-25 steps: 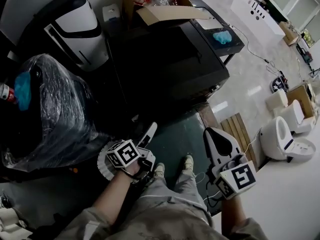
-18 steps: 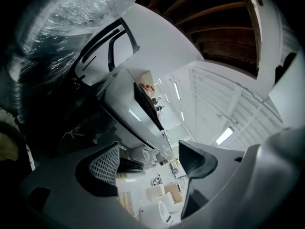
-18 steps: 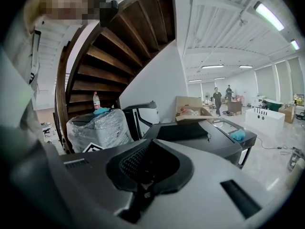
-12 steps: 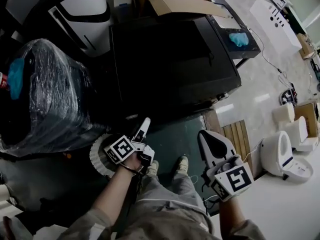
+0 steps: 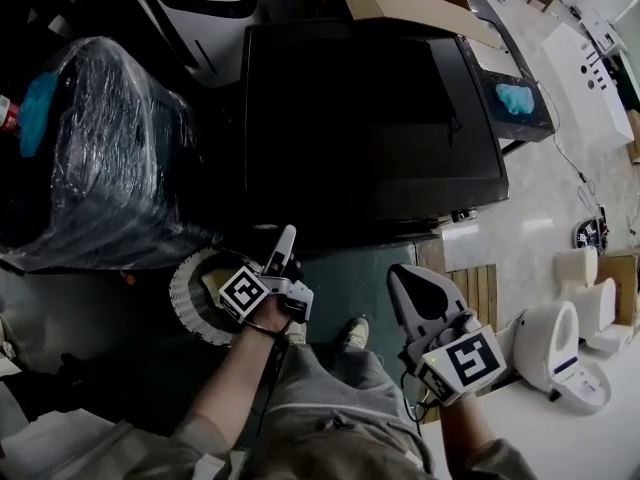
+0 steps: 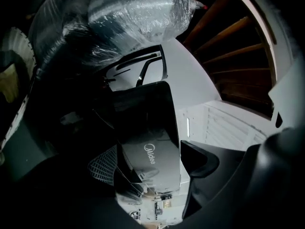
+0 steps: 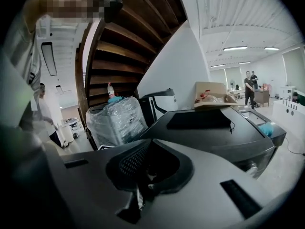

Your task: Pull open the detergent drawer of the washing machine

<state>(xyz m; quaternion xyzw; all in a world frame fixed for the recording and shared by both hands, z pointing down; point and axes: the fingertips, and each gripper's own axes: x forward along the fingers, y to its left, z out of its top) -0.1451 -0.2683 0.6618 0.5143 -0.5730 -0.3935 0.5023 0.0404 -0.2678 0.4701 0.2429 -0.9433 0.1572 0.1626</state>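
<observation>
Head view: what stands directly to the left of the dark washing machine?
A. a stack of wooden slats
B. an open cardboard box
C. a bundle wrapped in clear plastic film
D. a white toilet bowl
C: the plastic-wrapped bundle, its film shiny and crinkled, fills the space just left of the washing machine.

The floor [image 5: 540, 213] bears the washing machine [image 5: 370, 118], a wrapped bundle [image 5: 100, 148] — wooden slats [image 5: 480, 288].
</observation>
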